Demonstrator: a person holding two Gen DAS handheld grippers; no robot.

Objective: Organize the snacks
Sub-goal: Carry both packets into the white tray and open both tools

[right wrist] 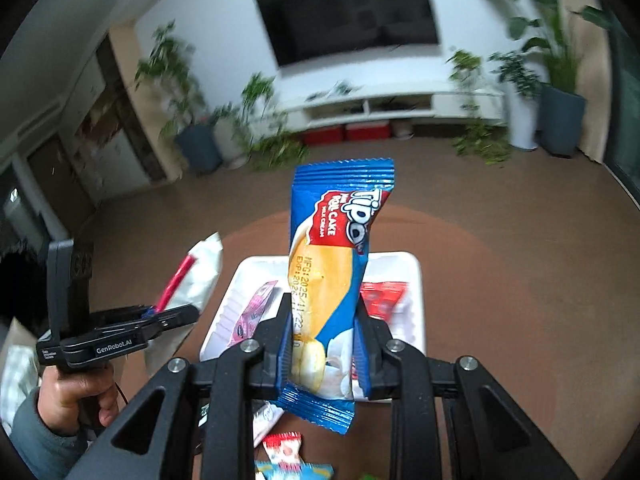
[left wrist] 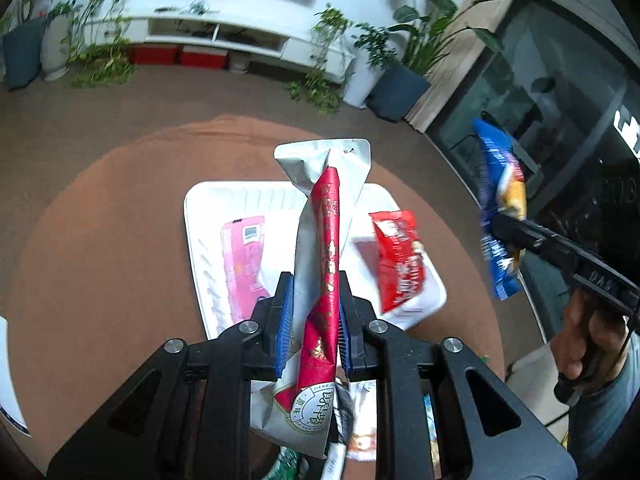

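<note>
A silver-and-red snack pouch (left wrist: 320, 240) is clamped in my left gripper (left wrist: 316, 312) and a blue roll-cake pack (right wrist: 332, 280) in my right gripper (right wrist: 322, 344) — both above the white tray (left wrist: 200, 240) on the round table (left wrist: 100, 220). My worry: each slick wrapper is pinched low and stands tall, so a fast swing could let one slip, or land it on the red packet (left wrist: 400, 260) near the tray's edge and knock that out.

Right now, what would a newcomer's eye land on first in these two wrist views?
Each gripper carries a snack held upright: the left gripper is shut on a red and silver packet, the right gripper on a blue roll cake wrapper. Below both sits a white tray on the brown table, already holding a pink packet on its left and a red packet on its right.
</note>
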